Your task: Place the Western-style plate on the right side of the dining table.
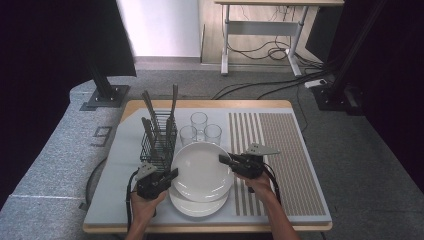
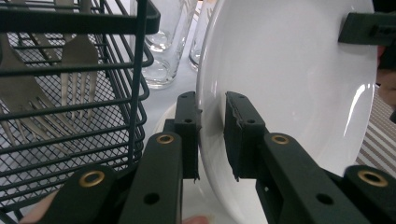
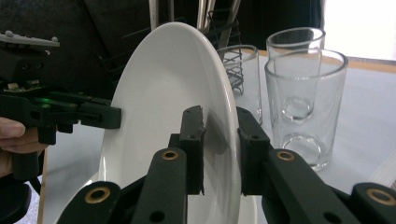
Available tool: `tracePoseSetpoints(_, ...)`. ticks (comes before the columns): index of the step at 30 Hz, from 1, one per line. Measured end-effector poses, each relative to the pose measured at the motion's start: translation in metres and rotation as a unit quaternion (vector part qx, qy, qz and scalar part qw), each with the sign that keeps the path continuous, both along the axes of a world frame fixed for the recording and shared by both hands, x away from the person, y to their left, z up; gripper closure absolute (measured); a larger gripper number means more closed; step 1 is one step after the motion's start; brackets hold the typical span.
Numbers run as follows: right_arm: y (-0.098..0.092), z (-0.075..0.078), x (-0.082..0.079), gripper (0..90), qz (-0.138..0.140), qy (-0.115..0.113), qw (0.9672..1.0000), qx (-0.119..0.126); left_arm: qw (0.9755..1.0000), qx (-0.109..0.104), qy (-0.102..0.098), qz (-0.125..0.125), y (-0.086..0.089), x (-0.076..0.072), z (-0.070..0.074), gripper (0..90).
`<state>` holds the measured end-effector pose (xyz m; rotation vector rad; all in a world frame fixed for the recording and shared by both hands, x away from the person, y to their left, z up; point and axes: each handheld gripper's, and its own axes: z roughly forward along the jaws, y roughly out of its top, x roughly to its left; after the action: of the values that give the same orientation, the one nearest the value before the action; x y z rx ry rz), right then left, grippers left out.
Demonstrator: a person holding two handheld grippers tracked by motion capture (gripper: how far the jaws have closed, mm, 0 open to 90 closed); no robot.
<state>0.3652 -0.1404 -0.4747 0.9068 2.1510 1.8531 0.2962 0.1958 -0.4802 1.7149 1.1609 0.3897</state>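
Observation:
A white plate (image 1: 202,170) hangs tilted just above a second white plate (image 1: 197,206) that lies on the table, and both grippers grip it. My left gripper (image 1: 172,173) is shut on its left rim. In the left gripper view the pads (image 2: 238,135) sit on either side of the plate's edge (image 2: 289,93). My right gripper (image 1: 223,159) is shut on the opposite rim. The right gripper view has the plate (image 3: 163,93) edge-on between the jaws (image 3: 222,149), with the left gripper (image 3: 70,114) clamped at its far side.
A black wire cutlery rack (image 1: 159,142) with several forks (image 2: 79,60) stands just left of the plates. Three clear glasses (image 1: 199,121) stand behind them (image 3: 303,102). A striped mat (image 1: 272,160) covers the right side of the table.

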Motion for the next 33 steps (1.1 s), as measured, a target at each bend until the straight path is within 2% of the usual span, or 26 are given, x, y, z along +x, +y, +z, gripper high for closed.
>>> tracePoseSetpoints(2,0.002,0.003,0.001,74.9,-0.005,-0.008,1.0000,-0.003,1.0000,0.001,0.001,0.000,0.000,0.000,0.000,75.9)
tracePoseSetpoints(6,0.003,0.002,0.003,74.1,-0.006,-0.008,0.9999,-0.005,1.0000,0.004,0.003,-0.003,-0.001,0.001,-0.002,75.6)
tracePoseSetpoints(9,0.003,0.001,0.004,75.2,-0.009,-0.010,0.9999,0.005,0.9999,0.007,0.007,-0.008,-0.002,0.002,-0.003,75.0)
tracePoseSetpoints(13,0.002,0.004,0.003,78.8,0.000,-0.017,0.9996,0.024,0.9998,0.008,0.013,-0.011,-0.003,0.003,-0.007,73.6)
tracePoseSetpoints(22,0.003,0.006,0.004,76.9,0.015,-0.017,0.9994,0.027,0.9995,0.009,0.013,-0.026,-0.011,0.003,-0.010,73.0)
tracePoseSetpoints(29,0.004,0.005,0.005,79.0,0.020,-0.013,0.9994,0.027,0.9993,0.007,0.019,-0.032,-0.008,0.006,-0.013,71.5)
tracePoseSetpoints(30,0.004,0.005,0.005,81.4,0.023,-0.009,0.9989,0.041,0.9993,0.004,0.020,-0.032,-0.008,0.007,-0.014,71.0)
tracePoseSetpoints(33,0.005,0.005,0.004,83.3,0.025,-0.009,0.9984,0.050,0.9991,0.002,0.026,-0.034,-0.008,0.009,-0.018,69.5)
